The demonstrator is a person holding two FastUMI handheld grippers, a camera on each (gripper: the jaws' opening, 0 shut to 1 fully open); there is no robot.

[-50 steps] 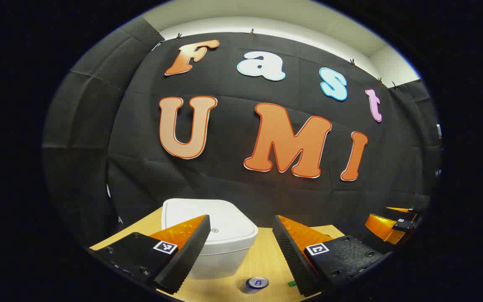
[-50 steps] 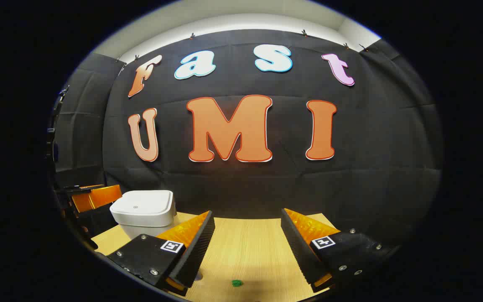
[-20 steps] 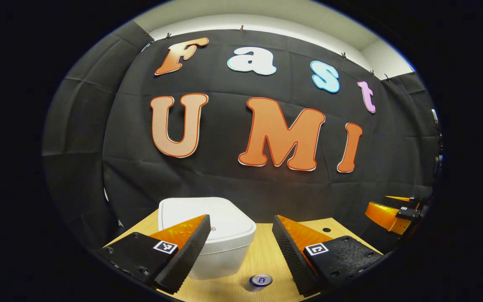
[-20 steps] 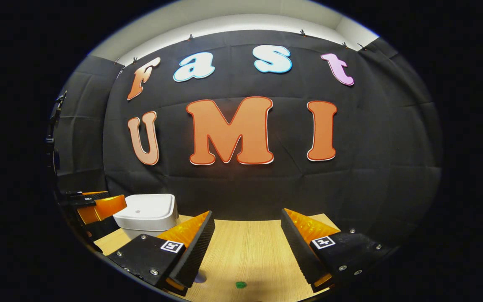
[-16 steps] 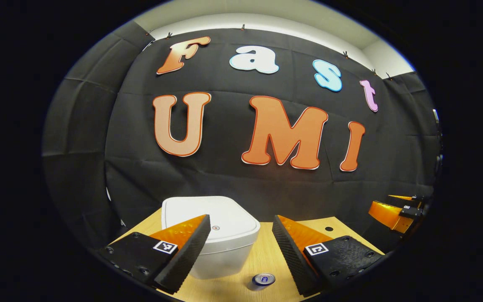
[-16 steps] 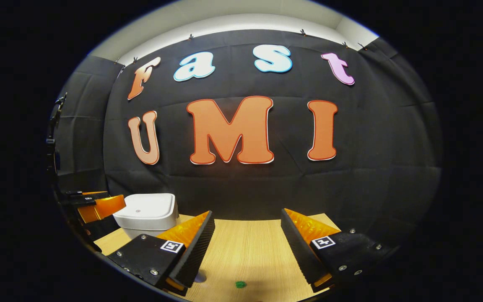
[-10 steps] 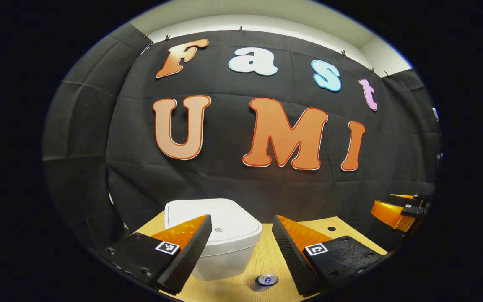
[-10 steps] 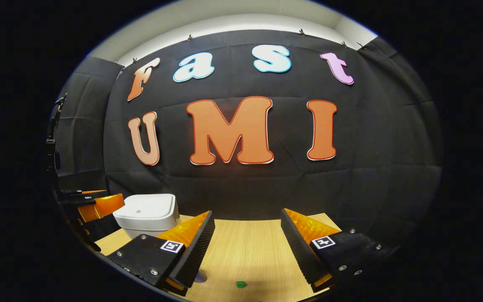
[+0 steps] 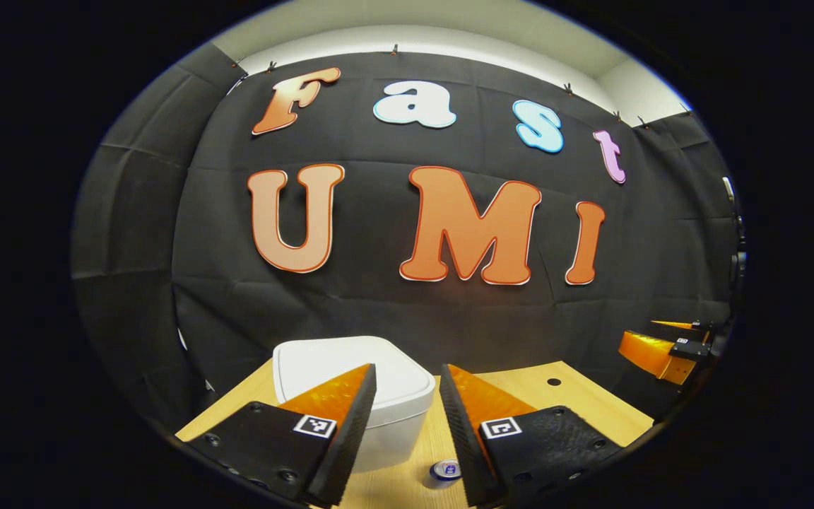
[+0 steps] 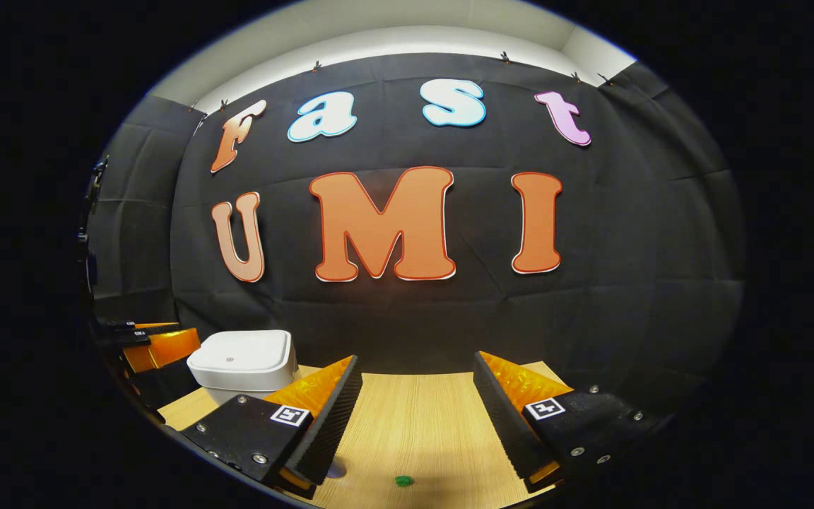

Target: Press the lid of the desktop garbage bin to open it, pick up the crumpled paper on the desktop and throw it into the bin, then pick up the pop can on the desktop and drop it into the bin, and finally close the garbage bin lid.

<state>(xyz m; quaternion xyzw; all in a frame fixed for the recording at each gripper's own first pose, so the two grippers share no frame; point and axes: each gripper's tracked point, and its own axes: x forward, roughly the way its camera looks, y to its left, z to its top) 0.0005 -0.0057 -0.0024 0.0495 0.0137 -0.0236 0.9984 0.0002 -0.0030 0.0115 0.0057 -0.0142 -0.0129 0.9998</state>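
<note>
The white desktop bin (image 9: 322,360) stands on the wooden table (image 9: 576,406) with its lid shut. My left gripper (image 9: 407,371) hovers in front of and above it, open with a narrow gap and nothing between the fingers. The pop can (image 9: 444,469) stands upright on the table just right of the bin, low between my left fingers. My right gripper (image 10: 417,360) is open and empty over the bare table (image 10: 414,417). From there the bin (image 10: 241,360) sits at the left, with the left gripper (image 10: 156,345) beside it. A small pale thing (image 10: 336,468) peeks from behind one finger; I cannot tell what it is.
A small green bit (image 10: 402,481) lies on the table near the front edge. A dark round hole (image 9: 554,382) marks the tabletop at the right. The right gripper (image 9: 665,346) shows at the far right. The black cloth wall stands close behind the table.
My left gripper's fingers have drawn closer together, and it has shifted slightly towards the bin. The right gripper has barely moved. The bin lid has stayed shut.
</note>
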